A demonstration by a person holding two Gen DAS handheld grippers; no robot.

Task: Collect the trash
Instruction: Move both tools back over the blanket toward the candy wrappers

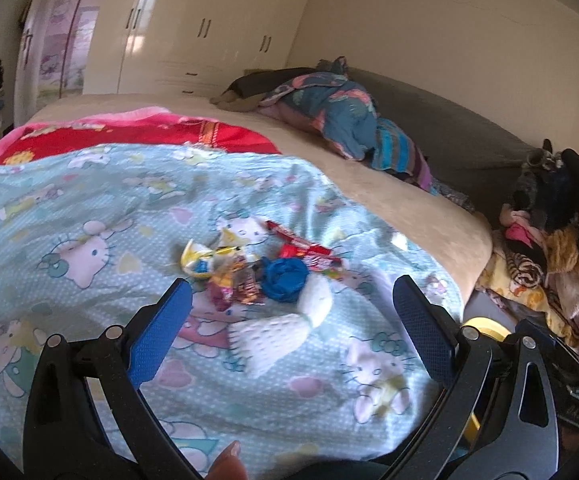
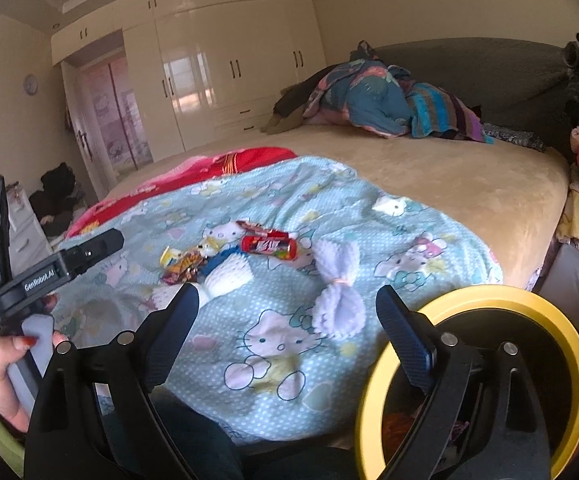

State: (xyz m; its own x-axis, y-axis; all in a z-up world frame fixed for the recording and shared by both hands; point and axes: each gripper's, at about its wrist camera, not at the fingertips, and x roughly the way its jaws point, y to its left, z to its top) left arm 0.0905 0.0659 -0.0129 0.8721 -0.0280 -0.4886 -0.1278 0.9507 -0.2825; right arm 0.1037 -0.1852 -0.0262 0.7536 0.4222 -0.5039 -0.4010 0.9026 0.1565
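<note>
A small heap of trash lies on the Hello Kitty blanket (image 1: 89, 208): a yellow-white wrapper (image 1: 195, 258), shiny coloured wrappers (image 1: 235, 280), a long red wrapper (image 1: 303, 246) and a crumpled blue piece (image 1: 285, 280). A white knitted cloth (image 1: 277, 330) lies just in front of it. My left gripper (image 1: 292, 286) hovers open just short of the heap, nothing between its fingers. In the right wrist view the red wrapper (image 2: 269, 246), the coloured wrappers (image 2: 181, 266) and a lavender bow-shaped cloth (image 2: 337, 286) lie ahead of my open, empty right gripper (image 2: 287, 292).
A yellow-rimmed bin (image 2: 477, 294) stands beside the bed at the right, partly behind the right finger; its rim (image 1: 485, 326) also shows in the left wrist view. A hand (image 2: 1, 376) holds the left gripper's handle. Bundled bedding (image 2: 373, 96) lies at the far end and clothes (image 1: 549, 264) are piled at the right.
</note>
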